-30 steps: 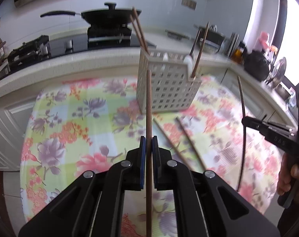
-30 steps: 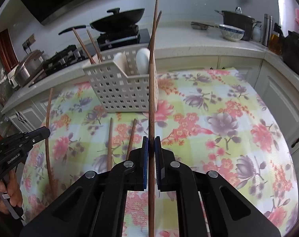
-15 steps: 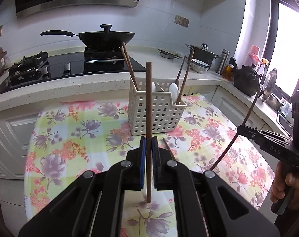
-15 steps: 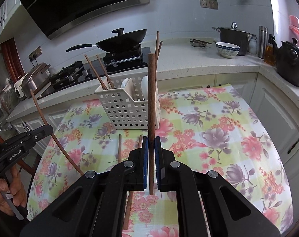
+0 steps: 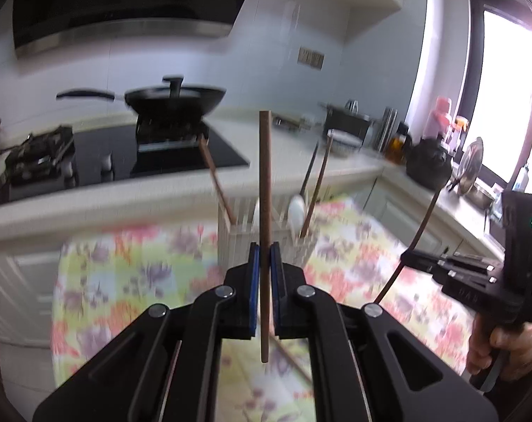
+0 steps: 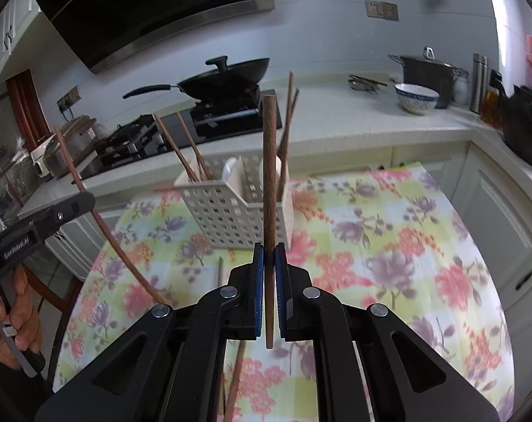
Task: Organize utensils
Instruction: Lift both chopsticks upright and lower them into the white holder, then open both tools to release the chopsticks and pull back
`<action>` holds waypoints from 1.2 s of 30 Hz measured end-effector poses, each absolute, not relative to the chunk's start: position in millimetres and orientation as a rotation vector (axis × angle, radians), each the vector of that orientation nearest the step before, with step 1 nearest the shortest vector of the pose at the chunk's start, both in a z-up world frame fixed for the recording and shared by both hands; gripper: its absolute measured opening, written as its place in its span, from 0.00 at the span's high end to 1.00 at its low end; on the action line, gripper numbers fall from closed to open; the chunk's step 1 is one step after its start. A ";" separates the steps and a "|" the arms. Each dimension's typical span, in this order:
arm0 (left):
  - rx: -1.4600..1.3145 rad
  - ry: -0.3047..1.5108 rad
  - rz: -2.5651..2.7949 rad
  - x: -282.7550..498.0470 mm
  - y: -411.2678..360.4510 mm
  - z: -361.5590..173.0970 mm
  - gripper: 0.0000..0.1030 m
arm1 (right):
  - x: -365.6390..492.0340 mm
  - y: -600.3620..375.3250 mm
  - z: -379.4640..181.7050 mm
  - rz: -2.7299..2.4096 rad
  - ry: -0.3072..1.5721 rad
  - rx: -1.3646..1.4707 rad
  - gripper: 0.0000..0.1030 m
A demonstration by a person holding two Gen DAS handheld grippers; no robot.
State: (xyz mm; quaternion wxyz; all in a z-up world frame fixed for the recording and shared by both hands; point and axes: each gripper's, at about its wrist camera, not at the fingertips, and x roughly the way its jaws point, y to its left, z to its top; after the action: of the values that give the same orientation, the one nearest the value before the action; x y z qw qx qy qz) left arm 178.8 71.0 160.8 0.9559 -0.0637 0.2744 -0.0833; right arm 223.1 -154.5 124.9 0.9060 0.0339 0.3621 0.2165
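My left gripper [image 5: 262,256] is shut on a brown chopstick [image 5: 265,183] held upright above the floral table. My right gripper [image 6: 269,256] is shut on another brown chopstick [image 6: 268,161], also upright. Both are in front of the white slotted utensil basket [image 6: 231,207], also in the left wrist view [image 5: 231,235], which holds chopsticks [image 6: 181,151] and white spoons [image 5: 296,207]. Loose chopsticks lie on the cloth before the basket [image 6: 219,274]. Each gripper shows in the other's view [image 5: 452,270], [image 6: 44,218].
The table carries a floral cloth [image 6: 389,246]. Behind it runs a counter with a stove and black wok [image 6: 227,77], a pot [image 6: 427,70], a bowl [image 6: 415,98] and a black kettle [image 6: 526,119]. White cabinets [image 6: 505,232] stand right of the table.
Both grippers have risen and tilted up with their chopsticks, which have lifted off the cloth. The basket now appears lower and farther away.
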 end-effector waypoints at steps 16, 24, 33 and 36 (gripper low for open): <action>-0.142 0.409 -0.124 277.4 72.1 251.7 0.94 | 328.3 -125.3 213.9 0.473 0.624 0.046 0.92; -0.167 0.474 -0.094 315.6 67.0 211.0 0.94 | 360.0 -102.7 185.8 0.476 0.678 0.041 0.92; -0.173 0.582 -0.097 334.6 62.7 164.2 0.94 | 373.1 -89.7 152.3 0.473 0.781 -0.007 0.92; -0.181 0.631 -0.092 340.4 61.6 153.5 0.94 | 376.4 -85.6 142.5 0.478 0.815 -0.016 0.92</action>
State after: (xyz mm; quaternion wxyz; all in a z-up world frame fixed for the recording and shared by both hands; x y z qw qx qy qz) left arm 340.4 61.7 153.5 0.9456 -0.0890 0.3096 -0.0450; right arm 376.4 -85.6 142.5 0.8905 -0.0076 0.3926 0.2300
